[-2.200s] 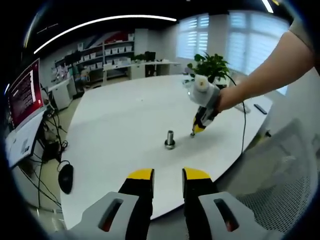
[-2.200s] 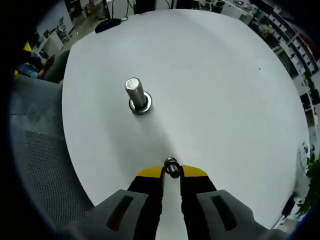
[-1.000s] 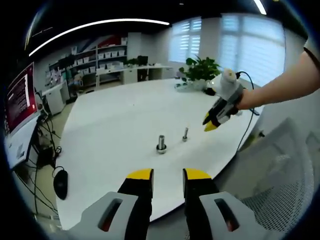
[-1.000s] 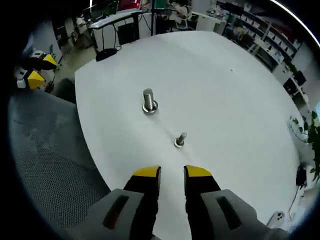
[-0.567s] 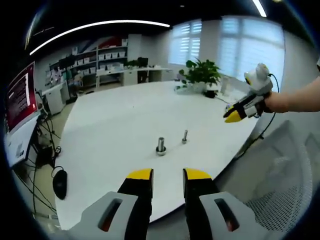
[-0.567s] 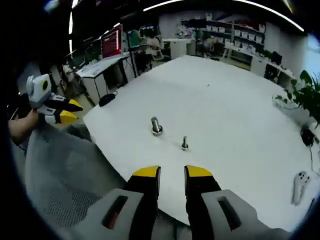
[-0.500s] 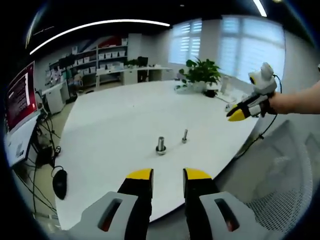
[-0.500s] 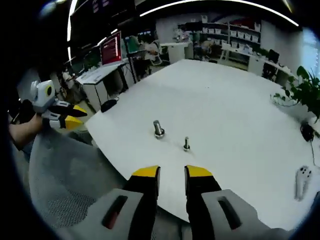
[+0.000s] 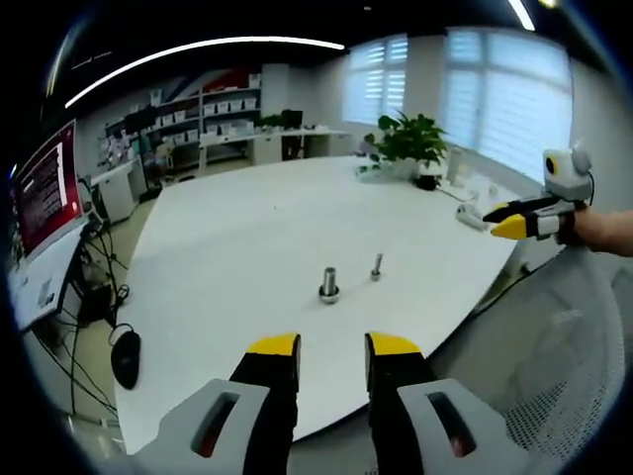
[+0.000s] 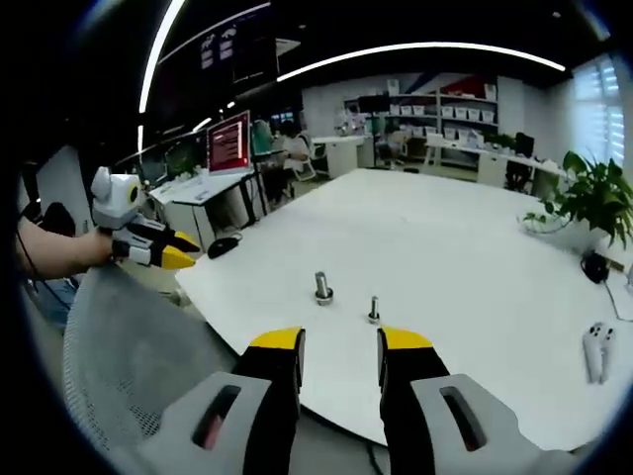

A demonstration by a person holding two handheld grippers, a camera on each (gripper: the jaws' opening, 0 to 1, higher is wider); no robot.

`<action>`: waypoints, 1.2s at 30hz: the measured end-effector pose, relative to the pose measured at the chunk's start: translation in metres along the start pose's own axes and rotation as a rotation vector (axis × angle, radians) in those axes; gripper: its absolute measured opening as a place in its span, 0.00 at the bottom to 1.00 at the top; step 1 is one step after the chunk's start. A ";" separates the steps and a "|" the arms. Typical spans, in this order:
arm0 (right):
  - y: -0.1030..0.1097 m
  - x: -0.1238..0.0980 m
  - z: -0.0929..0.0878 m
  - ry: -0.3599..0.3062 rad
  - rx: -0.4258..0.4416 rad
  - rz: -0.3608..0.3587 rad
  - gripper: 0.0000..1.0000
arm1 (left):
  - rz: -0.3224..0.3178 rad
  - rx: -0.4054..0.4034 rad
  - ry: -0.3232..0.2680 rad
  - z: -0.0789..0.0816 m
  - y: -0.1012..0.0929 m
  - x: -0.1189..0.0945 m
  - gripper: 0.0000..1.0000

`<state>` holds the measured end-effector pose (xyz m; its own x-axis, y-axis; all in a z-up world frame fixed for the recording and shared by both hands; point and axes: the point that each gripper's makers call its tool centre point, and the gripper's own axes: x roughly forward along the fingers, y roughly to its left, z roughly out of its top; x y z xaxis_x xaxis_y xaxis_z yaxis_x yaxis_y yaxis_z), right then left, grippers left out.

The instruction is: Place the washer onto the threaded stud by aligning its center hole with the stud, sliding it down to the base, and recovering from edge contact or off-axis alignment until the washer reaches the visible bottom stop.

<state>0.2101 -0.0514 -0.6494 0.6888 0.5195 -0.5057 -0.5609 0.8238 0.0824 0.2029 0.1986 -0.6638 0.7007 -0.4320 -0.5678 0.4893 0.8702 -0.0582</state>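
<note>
Fingers of the left gripper (image 9: 331, 348) and right gripper (image 10: 341, 343) apart, empty, above the table (image 10: 475, 257).

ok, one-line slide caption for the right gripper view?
Open right gripper held back from the white table, where two studs stand upright apart.

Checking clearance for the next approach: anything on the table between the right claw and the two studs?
Nothing. In the right gripper view, bare white table runs from the right claw to the small stud and the large stud.
</note>
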 end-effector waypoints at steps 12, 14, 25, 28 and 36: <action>0.013 0.006 -0.005 0.002 0.039 0.082 0.32 | 0.066 -0.002 -0.018 0.002 0.012 -0.003 0.24; 0.013 0.006 -0.010 0.026 0.018 0.082 0.32 | 0.069 -0.001 -0.020 0.002 0.010 -0.004 0.24; 0.007 0.006 -0.011 0.026 -0.002 0.045 0.32 | 0.085 -0.005 -0.042 0.006 0.014 -0.006 0.24; 0.008 0.007 -0.014 0.045 -0.009 0.045 0.32 | 0.091 -0.028 -0.026 0.002 0.015 -0.006 0.24; 0.004 0.004 -0.013 0.032 -0.022 0.017 0.32 | 0.115 -0.028 0.009 -0.005 0.018 -0.005 0.27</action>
<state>0.2049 -0.0488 -0.6624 0.6637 0.5259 -0.5318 -0.5830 0.8092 0.0726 0.2059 0.2170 -0.6659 0.7465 -0.3267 -0.5797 0.3913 0.9201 -0.0147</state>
